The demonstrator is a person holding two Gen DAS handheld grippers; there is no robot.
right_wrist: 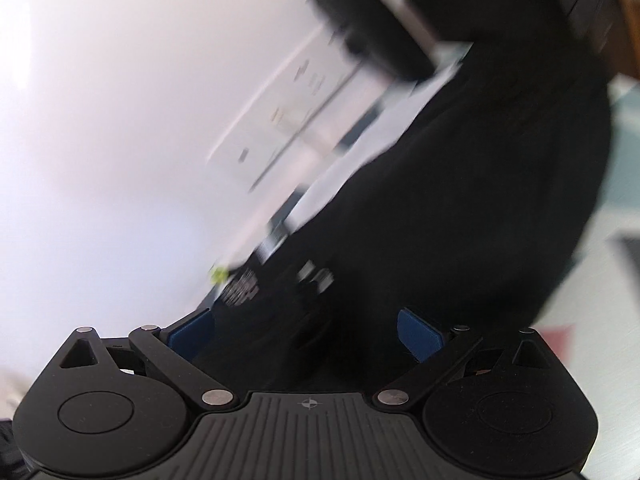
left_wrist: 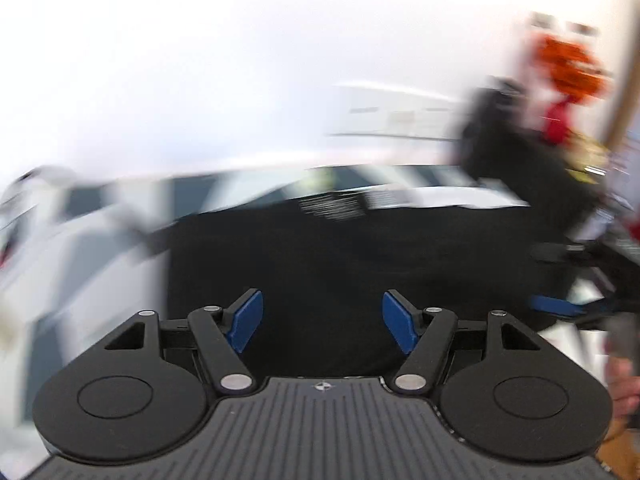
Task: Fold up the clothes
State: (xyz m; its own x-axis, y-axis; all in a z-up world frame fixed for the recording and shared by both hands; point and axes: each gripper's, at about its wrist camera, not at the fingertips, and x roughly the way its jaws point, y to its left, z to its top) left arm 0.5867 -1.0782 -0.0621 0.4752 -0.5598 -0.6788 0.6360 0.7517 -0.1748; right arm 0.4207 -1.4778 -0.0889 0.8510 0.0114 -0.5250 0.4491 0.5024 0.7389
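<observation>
The black garment (left_wrist: 320, 264) lies spread on the pale surface (left_wrist: 80, 280), looking soft, light and limp; I judge a hem or corner the best place to pinch it. The left hand-held gripper (left_wrist: 322, 320) hangs over it, blue pads apart, nothing between. The right hand-held gripper (right_wrist: 306, 332) also gapes, dark cloth (right_wrist: 440, 200) beyond its pads, seemingly ungripped. Only the left view shows the other gripper and bright orange clutter (left_wrist: 568, 68); only the right shows the cloth's white print (right_wrist: 244, 286).

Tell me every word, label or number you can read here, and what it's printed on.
None can be read.
White print on the black garment: blurred, at.
Markings on the white panel behind: blurred.
Crosshair sign, no letters, on each hand-held gripper body.
</observation>
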